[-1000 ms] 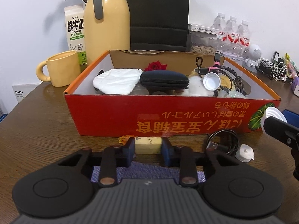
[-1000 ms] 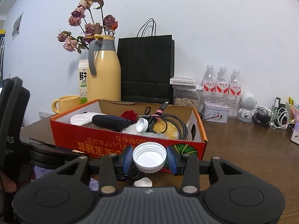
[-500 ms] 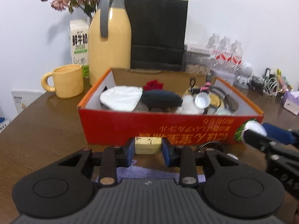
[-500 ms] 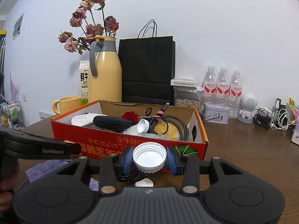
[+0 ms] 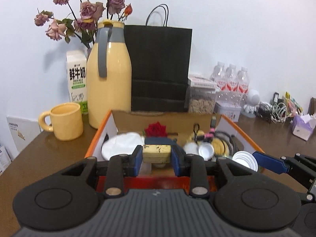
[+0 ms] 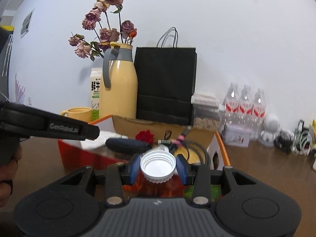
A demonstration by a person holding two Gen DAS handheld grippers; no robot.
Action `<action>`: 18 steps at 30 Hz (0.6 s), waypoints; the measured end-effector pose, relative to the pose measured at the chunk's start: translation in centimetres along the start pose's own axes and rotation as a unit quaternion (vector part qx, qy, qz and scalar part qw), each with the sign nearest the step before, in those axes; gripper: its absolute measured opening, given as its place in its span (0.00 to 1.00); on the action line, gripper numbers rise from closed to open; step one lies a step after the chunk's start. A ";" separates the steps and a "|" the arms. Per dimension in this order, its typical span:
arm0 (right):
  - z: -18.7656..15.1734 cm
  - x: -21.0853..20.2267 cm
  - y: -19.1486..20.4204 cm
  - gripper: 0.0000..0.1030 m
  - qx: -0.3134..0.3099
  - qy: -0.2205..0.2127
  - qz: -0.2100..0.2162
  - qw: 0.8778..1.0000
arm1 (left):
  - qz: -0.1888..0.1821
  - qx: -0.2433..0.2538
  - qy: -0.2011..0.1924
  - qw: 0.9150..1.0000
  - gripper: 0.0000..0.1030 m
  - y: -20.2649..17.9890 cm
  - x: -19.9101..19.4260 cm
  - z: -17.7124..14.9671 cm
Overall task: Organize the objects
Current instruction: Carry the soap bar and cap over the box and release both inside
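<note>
Over by the wall on the left, a pale yellow ceramic mug (image 5: pixel 66 122) stands beside a white milk carton (image 5: pixel 77 79) and a tall cream-yellow thermos jug with a grey handle (image 5: pixel 109 73); none of these is in play; ahead of them on the brown wooden table (image 5: pixel 49 154) sits the open red-and-orange cardboard box (image 5: pixel 98 136), already holding a white cloth bundle (image 5: pixel 123 145), a dark blue zipped pouch (image 6: pixel 126 145), a red fabric rose (image 5: pixel 156 128) and a coil of black cable (image 6: pixel 199 150).

Moving right, the left gripper (image 5: pixel 157 156) is clamped on a small yellowish rectangular block with dark flecks (image 5: pixel 157 154), whose long axis runs crosswise from pad to pad; it hangs over the box's near wall, with the open interior directly ahead and below. Further right, the right gripper (image 6: pixel 158 166) pinches a white ribbed plastic bottle cap (image 6: pixel 158 165) across its width, hollow side facing the camera; it too hovers at the near edge, toward the box's right end.

What matters next, I would judge, is that the box lies straight forward and beneath both tools; the left one seems a little further over the rim, so its block looks likelier to go in first, into the gap near the pouch; the cap would fall among the cable clutter.
</note>
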State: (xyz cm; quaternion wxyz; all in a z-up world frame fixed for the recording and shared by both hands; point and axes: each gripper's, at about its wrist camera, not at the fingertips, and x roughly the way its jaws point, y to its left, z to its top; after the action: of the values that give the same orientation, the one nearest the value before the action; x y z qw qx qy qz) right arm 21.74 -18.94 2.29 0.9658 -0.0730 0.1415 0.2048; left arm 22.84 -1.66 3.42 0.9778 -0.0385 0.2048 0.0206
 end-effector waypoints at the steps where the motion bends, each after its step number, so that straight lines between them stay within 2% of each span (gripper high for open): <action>1: 0.5 0.4 0.1 0.38 -0.004 -0.003 -0.001 1.000 | 0.001 -0.002 -0.001 1.000 0.30 0.1 0.3 0.4; 8: 3.1 3.7 0.6 0.37 -0.012 -0.012 -0.003 1.000 | 0.003 -0.020 -0.002 1.000 0.31 0.8 2.9 2.0; 18: 4.2 9.1 0.8 0.37 0.004 -0.004 0.001 1.000 | -0.003 -0.031 0.012 0.999 0.31 1.7 7.5 3.1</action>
State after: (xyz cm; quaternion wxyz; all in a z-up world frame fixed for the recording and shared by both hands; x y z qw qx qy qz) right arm 30.42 -13.91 3.45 0.9666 -0.0677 0.1382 0.2050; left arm 30.80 0.51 3.11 0.9736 -0.0695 0.2159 0.0238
